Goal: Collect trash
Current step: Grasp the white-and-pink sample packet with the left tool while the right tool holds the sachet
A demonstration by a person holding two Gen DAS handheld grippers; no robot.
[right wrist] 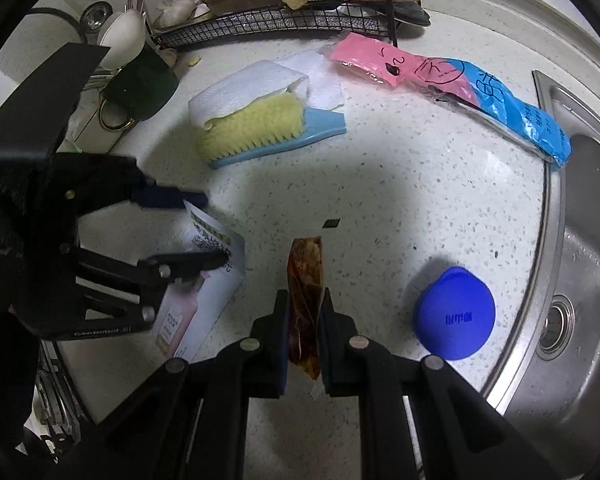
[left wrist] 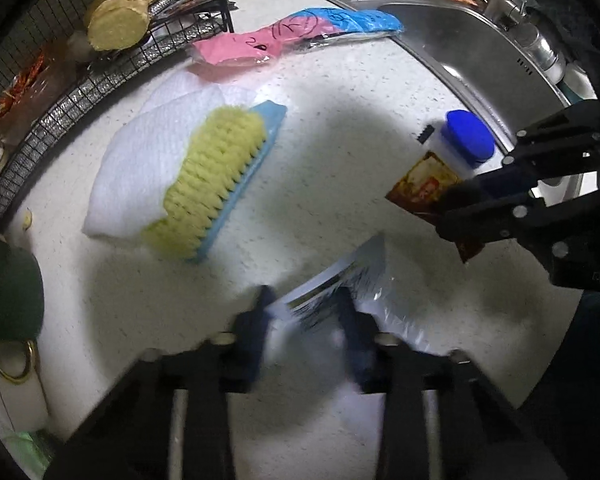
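On the speckled white counter [right wrist: 380, 184], my left gripper [left wrist: 304, 300] is shut on a white and silver printed packet [left wrist: 364, 268]. The packet's far edge lifts off the counter, and this view is blurred. In the right wrist view the left gripper [right wrist: 214, 229] comes in from the left, with the packet [right wrist: 204, 304] between its two fingers. My right gripper [right wrist: 304, 296] is shut on a red-brown sauce packet [right wrist: 306, 264], which stands on edge between the pads. In the left wrist view the right gripper [left wrist: 446, 212] holds that packet [left wrist: 420, 184] at the right.
A white jar with a blue lid [right wrist: 454, 318] stands near the steel sink [right wrist: 580, 280]. A yellow-bristled blue brush [right wrist: 260, 128] lies against a folded white cloth [right wrist: 240, 88]. A pink and blue bag [right wrist: 440, 76], a wire rack [right wrist: 280, 20] and a dark green mug [right wrist: 140, 88] line the back.
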